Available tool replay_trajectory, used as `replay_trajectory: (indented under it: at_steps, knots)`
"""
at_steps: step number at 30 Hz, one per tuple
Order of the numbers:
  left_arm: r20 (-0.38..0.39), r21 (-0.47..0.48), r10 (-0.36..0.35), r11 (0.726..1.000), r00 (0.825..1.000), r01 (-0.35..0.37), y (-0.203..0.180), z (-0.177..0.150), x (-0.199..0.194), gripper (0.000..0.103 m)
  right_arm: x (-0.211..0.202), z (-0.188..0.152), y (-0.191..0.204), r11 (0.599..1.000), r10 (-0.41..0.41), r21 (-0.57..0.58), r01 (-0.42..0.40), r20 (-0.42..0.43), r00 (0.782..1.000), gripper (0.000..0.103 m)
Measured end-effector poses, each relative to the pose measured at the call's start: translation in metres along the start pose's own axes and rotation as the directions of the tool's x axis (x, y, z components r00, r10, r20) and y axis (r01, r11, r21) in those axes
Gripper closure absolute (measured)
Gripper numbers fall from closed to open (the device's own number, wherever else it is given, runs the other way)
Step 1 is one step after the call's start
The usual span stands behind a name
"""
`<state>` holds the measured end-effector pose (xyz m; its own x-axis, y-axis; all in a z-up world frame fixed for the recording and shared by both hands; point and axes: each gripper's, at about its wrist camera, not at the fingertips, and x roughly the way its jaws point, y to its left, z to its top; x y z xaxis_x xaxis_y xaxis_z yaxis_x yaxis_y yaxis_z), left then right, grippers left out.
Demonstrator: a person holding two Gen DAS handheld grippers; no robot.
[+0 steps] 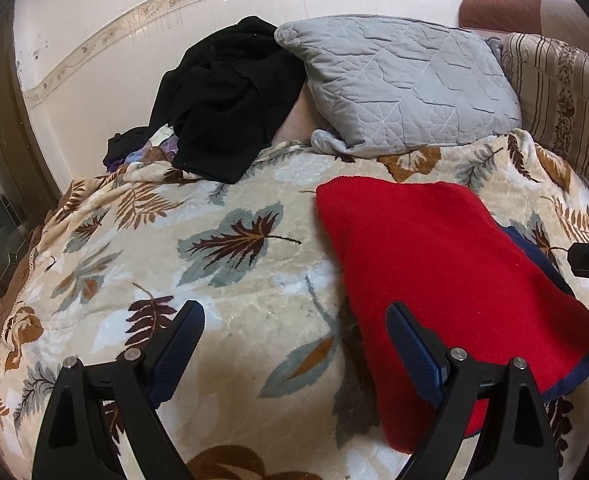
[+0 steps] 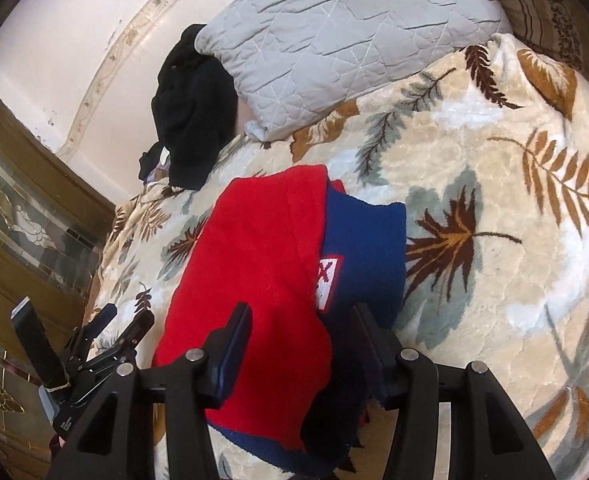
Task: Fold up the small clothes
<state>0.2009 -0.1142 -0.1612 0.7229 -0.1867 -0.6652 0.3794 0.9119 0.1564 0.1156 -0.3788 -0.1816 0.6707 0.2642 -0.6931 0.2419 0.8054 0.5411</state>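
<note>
A red knit garment with navy trim (image 1: pixel 434 280) lies folded over on the leaf-patterned blanket (image 1: pixel 214 264). My left gripper (image 1: pixel 294 328) is open and empty, its right finger over the garment's left edge. In the right wrist view the garment (image 2: pixel 262 272) shows a navy part with a white patch (image 2: pixel 358 240). My right gripper (image 2: pixel 302 324) is open, its jaws standing either side of the garment's near end, above it. The left gripper also shows in the right wrist view (image 2: pixel 124 318).
A black garment heap (image 1: pixel 222 96) and a grey quilted pillow (image 1: pixel 402 80) lie at the head of the bed. A striped cushion (image 1: pixel 566 108) stands at the right. A white wall is behind, and a wooden door with glass (image 2: pixel 22 232) at the left.
</note>
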Motion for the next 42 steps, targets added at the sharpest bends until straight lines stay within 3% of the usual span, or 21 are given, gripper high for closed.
replay_trajectory:
  at_steps: [7,14,19,29,35,42]
  knots:
    - [0.007,0.014,-0.014,1.000,1.000,0.013,-0.002,0.000,-0.006,0.011,-0.008,0.000,-0.002,1.000,-0.015,-0.009,0.015,0.019,1.000,0.048]
    - [-0.032,0.018,-0.087,0.996,0.996,0.088,-0.014,0.000,-0.016,0.011,-0.023,-0.003,-0.006,1.000,-0.014,-0.027,0.015,0.039,0.999,0.048]
    - [-0.033,0.042,-0.098,0.994,0.995,0.100,-0.028,0.001,-0.030,0.011,-0.029,-0.006,-0.018,1.000,-0.022,-0.016,0.023,0.031,0.999,0.048]
    - [-0.048,-0.002,-0.172,0.985,0.984,0.172,-0.052,0.018,-0.046,0.011,-0.049,-0.005,-0.020,1.000,0.012,-0.014,-0.011,0.074,0.997,0.045]
    - [-0.053,-0.033,-0.215,0.976,0.975,0.213,-0.047,0.023,-0.041,0.011,-0.046,-0.005,-0.022,1.000,-0.001,0.012,0.000,0.078,0.997,0.045]
    - [-0.092,-0.079,-0.149,0.987,0.985,0.142,-0.026,0.024,-0.016,0.011,-0.033,-0.002,-0.018,1.000,-0.021,0.018,0.020,0.067,0.998,0.045]
